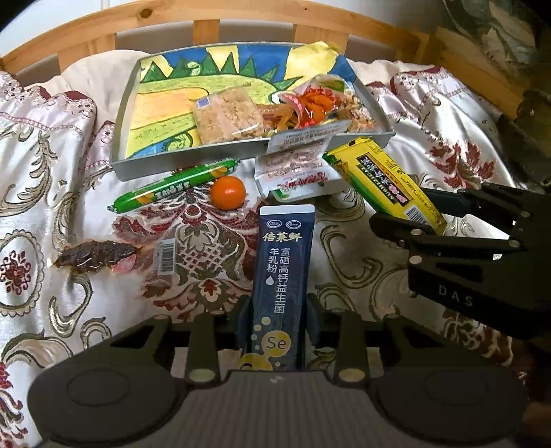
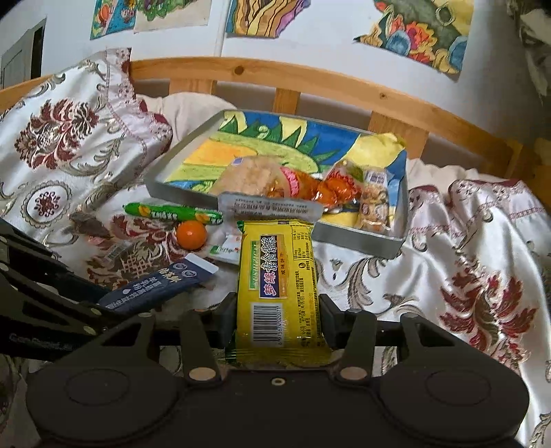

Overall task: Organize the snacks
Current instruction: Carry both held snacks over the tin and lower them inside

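1. Drawings (image 2: 416, 31) taped to the wall appear only in our right wrist view; our left wrist view alone shows the dried meat strip (image 1: 96, 256) in clear wrap and its barcode label on the bed.
2. Patterned bedspread (image 1: 51, 144) covers the bed, with a wooden rail (image 1: 206, 20) behind it.
3. On the bedspread sits the grey tray (image 1: 148, 165), lined with a bright drawing and holding a crisp rice cake (image 1: 227, 115) and a heap of red and orange packets (image 1: 310, 103).
4. A white packet (image 1: 296, 172) hangs over the tray's near rim, partly in our way to it.
5. Just before the tray lie a green sausage (image 1: 175, 184) and a small orange (image 1: 228, 192), close together.
6. Our right tool (image 2: 278, 313) is clamped on the yellow biscuit pack (image 2: 279, 275), which points toward the tray.
7. Our left tool (image 1: 278, 315) is clamped narrowly on the navy milk powder stick (image 1: 282, 275), held upright along its fingers, short of the orange.
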A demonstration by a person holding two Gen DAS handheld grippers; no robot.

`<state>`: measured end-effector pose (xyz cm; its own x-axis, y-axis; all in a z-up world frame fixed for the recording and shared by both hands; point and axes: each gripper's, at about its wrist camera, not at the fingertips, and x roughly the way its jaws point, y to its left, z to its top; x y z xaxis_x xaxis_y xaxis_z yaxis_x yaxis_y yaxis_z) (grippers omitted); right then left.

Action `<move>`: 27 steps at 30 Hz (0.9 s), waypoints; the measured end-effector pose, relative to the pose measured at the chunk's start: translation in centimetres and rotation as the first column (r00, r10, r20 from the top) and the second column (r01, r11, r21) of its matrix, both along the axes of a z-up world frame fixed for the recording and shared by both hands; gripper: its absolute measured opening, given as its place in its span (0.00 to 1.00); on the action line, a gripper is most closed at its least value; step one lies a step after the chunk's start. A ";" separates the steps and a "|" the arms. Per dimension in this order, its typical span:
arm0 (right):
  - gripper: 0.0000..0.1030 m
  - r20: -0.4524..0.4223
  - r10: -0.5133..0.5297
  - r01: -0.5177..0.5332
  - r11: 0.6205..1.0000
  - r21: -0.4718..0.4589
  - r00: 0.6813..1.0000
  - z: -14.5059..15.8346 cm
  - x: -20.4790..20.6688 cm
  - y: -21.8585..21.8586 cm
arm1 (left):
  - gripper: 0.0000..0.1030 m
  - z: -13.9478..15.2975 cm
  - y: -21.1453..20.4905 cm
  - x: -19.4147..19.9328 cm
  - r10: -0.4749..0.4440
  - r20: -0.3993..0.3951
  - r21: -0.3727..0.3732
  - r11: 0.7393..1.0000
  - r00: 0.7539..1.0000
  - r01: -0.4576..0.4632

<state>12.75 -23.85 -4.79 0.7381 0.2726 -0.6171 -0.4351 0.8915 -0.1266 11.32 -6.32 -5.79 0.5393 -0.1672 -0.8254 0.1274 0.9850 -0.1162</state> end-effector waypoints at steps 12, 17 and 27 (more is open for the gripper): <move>0.49 0.262 -0.018 0.001 0.998 0.067 0.965 2.2 0.2 -0.9 | 0.35 4.3 0.5 2.0 0.073 0.128 -0.011 0.997 0.989 -0.072; 0.49 0.364 -0.043 0.018 0.997 0.071 0.930 1.9 2.8 -1.1 | 0.35 6.1 0.4 5.2 0.105 0.179 -0.018 0.994 0.978 -0.104; 0.49 0.392 -0.129 0.041 0.974 0.225 0.911 1.3 10.2 -2.3 | 0.35 7.3 -0.7 13.9 0.200 0.294 -0.044 0.980 0.935 -0.196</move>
